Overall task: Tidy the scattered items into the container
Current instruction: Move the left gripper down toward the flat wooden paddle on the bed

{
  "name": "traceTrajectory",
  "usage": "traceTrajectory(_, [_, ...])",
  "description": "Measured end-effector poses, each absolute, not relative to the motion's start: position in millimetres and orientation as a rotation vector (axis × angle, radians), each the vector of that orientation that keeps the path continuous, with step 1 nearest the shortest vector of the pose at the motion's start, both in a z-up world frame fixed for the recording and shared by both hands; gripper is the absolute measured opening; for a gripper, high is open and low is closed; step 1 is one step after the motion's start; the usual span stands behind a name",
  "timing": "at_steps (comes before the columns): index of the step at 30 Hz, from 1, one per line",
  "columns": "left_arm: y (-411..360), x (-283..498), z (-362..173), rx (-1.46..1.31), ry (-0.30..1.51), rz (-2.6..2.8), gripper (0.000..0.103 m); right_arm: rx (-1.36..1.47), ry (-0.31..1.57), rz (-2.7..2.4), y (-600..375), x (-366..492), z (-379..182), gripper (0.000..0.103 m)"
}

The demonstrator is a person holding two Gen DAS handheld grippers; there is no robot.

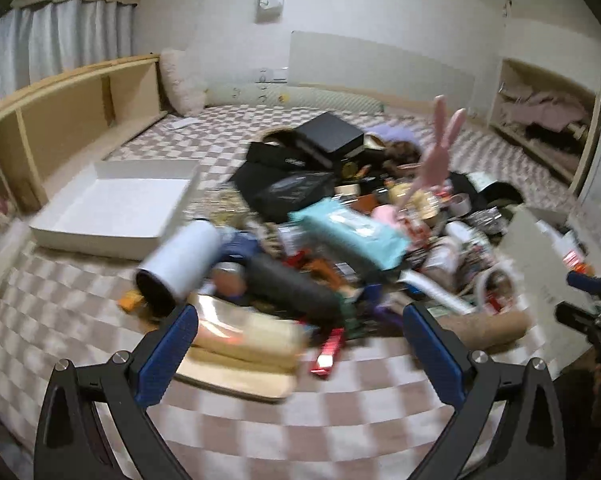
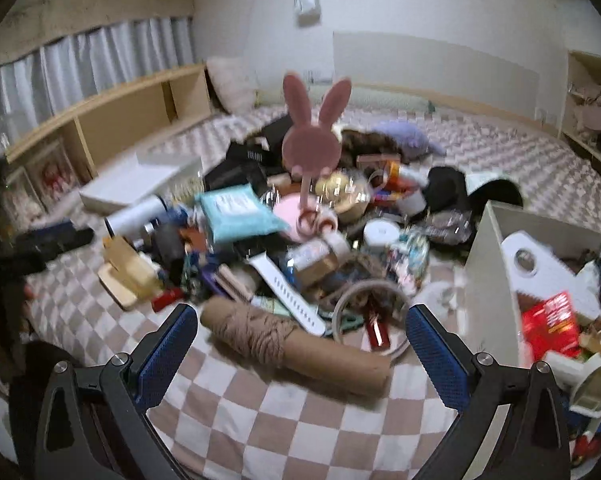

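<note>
Both grippers were hovering low over the checkered bed cover (image 2: 284,412), nothing in either one. The left gripper (image 1: 300,344) had its jaws spread wide, facing a blurry heap: a white tube (image 1: 180,264), a teal wipes pack (image 1: 352,236) and a yellowish flat packet (image 1: 244,344) just ahead of the fingers. The right gripper (image 2: 302,344) was wide open too, with a brown cardboard roll (image 2: 296,340) wrapped in twine lying right between its fingertips, not touching them. The pile (image 2: 300,232) sat mid-bed, with a pink bunny-eared mirror (image 2: 310,140) sticking up out of it. The container (image 2: 496,248), a white box, stood at the right edge, already partly filled. A shallow white tray (image 1: 116,204) lay off to the left.
</note>
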State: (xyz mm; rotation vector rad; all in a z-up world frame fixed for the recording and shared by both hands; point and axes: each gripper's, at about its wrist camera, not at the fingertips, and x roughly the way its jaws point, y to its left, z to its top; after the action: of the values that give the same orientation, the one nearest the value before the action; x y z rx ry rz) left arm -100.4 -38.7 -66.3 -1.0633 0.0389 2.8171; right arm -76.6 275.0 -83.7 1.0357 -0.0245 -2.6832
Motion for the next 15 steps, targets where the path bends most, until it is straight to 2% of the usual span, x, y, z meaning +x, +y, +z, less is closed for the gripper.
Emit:
traceTrajectory(5, [-79.2,-110.3,-77.9,-1.138,0.087,2.757,0.103,1.074,-0.178,-2.621,270.6,-85.6,-103.6,0.103])
traceTrajectory(11, [-93.7,-124.8,-98.7,-1.213,0.394,2.643,0.103,1.049,-0.279,-2.591,256.1,-90.8,-126.6,0.103])
traceTrajectory(15, [-99.1,-137.1,-121.8,-1.308,0.430,2.539,0.103,1.028,-0.315,-2.571,249.8,-90.0,-140.1,0.103])
